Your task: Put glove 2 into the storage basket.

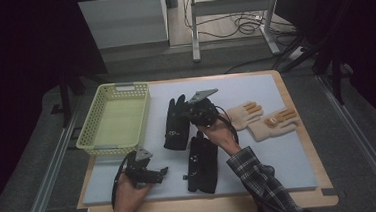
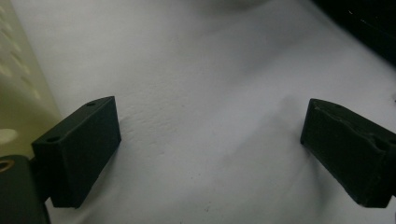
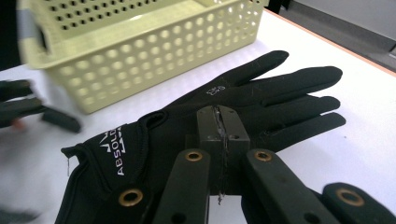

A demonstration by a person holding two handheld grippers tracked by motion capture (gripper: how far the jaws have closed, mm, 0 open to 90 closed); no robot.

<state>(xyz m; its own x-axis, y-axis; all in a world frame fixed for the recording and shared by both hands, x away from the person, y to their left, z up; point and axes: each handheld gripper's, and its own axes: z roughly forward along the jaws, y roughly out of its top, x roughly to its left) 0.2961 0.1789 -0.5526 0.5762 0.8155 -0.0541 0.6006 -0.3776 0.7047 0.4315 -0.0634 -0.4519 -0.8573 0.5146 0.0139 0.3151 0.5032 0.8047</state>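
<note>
My right gripper [image 3: 219,135] sits with its jaws pressed together over the back of the black fabric glove with white lettering on the cuff [image 3: 243,98]. I judge it is pinching a thin fold of that fabric, though the fold itself is too slim to make out between the pads. In the high view this glove [image 1: 176,122] lies flat on the pale grey mat [image 1: 289,154], just beside the pale yellow perforated plastic basket [image 1: 114,118], which looks like where it is headed.

My left gripper [image 1: 145,173] hovers low over bare mat near the front edge, jaws spread wide and holding nothing; its own view shows the two black pads [image 2: 79,149] well apart, with the basket wall at the left.

My worry is the hold. If only a sliver of cloth is caught, I expect the glove to slip free as I lift, or to hang long and drag its fingers across the mat. A trailing cuff could snag the basket rim [image 3: 140,56] and tip it, or leave the glove draped over the edge. The second black glove [image 1: 202,164] lies close by my right forearm [image 1: 228,143], so a careless swing could push it. The two tan gloves [image 1: 262,120] lie well apart.
</note>
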